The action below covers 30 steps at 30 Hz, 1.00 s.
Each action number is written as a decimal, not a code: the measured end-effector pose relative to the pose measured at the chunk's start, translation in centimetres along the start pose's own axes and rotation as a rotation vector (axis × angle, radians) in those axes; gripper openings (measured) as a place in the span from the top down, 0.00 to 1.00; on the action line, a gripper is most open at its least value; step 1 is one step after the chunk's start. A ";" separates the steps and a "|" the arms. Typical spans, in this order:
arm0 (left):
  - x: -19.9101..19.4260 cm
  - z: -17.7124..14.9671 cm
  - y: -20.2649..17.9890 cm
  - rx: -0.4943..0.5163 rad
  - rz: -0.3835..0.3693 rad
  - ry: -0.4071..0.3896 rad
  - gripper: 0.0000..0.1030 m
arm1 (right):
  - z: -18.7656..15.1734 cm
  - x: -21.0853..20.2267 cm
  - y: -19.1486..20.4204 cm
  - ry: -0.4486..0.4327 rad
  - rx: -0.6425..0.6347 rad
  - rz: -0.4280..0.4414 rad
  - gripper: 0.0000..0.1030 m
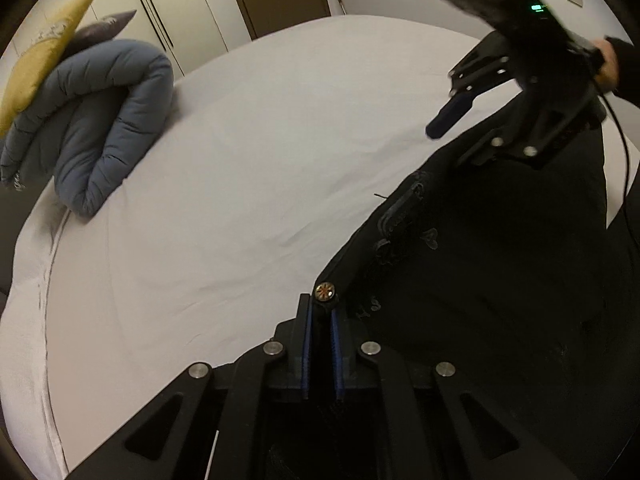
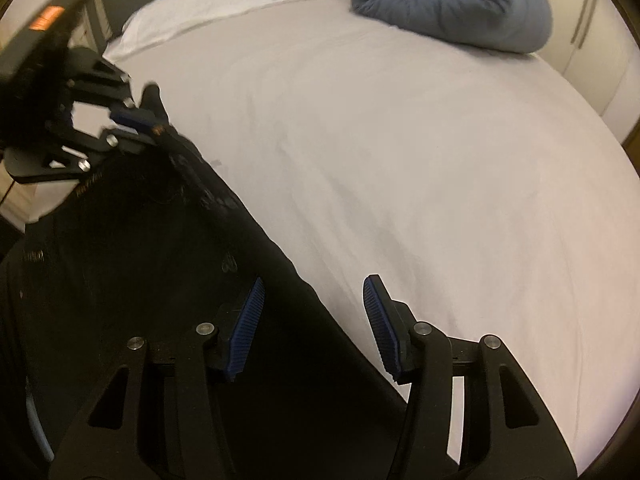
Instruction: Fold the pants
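Black pants hang over the white bed, held up at the waistband. My left gripper is shut on the waistband corner, just below a metal button. My right gripper is open, its blue pads straddling the edge of the pants without pinching it. In the left wrist view the right gripper shows above the far waistband end. In the right wrist view the left gripper shows clamped on the cloth at upper left.
A folded blue-grey duvet lies at the far side of the bed, also in the right wrist view, with a yellow cushion and a purple one behind it. White wardrobe doors and a brown door stand beyond.
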<state>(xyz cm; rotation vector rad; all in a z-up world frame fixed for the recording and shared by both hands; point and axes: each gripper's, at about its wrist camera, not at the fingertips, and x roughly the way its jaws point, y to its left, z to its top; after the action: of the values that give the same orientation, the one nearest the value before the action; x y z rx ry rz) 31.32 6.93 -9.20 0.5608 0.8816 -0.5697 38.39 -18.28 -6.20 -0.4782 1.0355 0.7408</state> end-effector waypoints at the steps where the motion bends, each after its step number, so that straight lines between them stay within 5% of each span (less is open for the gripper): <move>1: 0.0 0.5 0.4 0.004 0.002 -0.003 0.92 | 0.0 0.3 0.0 0.022 -0.005 0.005 0.60; 7: 0.5 0.3 1.4 -0.005 0.000 -0.011 0.93 | -0.2 1.0 -0.1 0.071 0.019 0.023 0.86; 11: 0.2 -0.1 0.9 -0.011 0.004 -0.010 0.94 | -0.1 -0.1 1.0 0.047 0.019 0.013 0.96; 23: -3.4 -2.9 0.2 0.001 0.006 -0.010 0.94 | -1.1 -4.1 9.8 -0.047 -0.172 -0.063 0.98; 30: -7.4 -6.4 -3.9 0.116 -0.001 -0.027 0.96 | -4.7 -5.4 19.6 0.069 -0.484 -0.131 0.99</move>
<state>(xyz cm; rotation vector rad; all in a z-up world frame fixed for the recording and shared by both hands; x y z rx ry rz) 21.46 10.01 -7.15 0.6566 0.8266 -0.6308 19.36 -10.10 -3.82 -0.9846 0.8753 0.8628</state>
